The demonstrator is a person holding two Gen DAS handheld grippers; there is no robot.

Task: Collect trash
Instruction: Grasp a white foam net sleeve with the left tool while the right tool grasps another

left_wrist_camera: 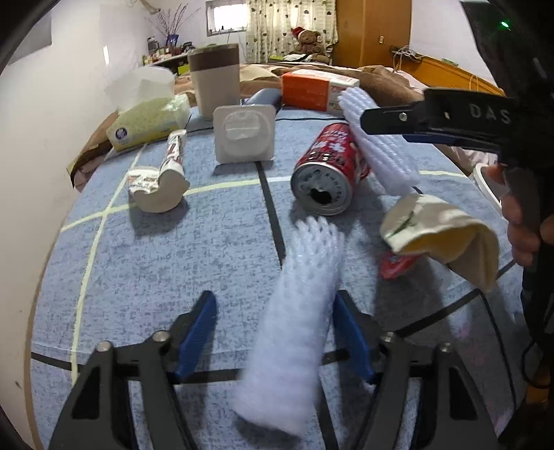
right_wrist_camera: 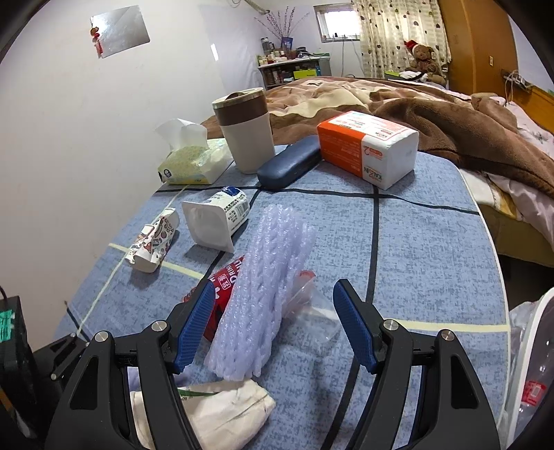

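White knobbly foam net sleeve (left_wrist_camera: 294, 332) sits between the left gripper (left_wrist_camera: 275, 332) jaws, blurred; grip unclear.
Right gripper (right_wrist_camera: 278, 325) gapes over a second sleeve (right_wrist_camera: 263, 294) lying on blue woven cloth (right_wrist_camera: 415, 259); only left view shows red can's (left_wrist_camera: 325, 173) round end.

I'm looking at a bedroom. Plain pale wall (right_wrist_camera: 86, 131) on the left, with a shiny rectangular sheet (right_wrist_camera: 119, 31) stuck on it and a small red ornament at its corner. Small window (right_wrist_camera: 337, 22) at the far end, bright daylight coming through; patterned curtain (right_wrist_camera: 398, 34) just right of it. Cluttered low shelf (right_wrist_camera: 294, 71) under the window, vase of bare branches (right_wrist_camera: 285, 33) on top. Wooden wardrobe (right_wrist_camera: 474, 45) far right. Bed with a rumpled brown blanket (right_wrist_camera: 432, 114) fills the middle; a teddy bear in a red hat (right_wrist_camera: 422, 55) sits at its far end. Blue-grey cloth-covered table (right_wrist_camera: 415, 242) in the foreground.
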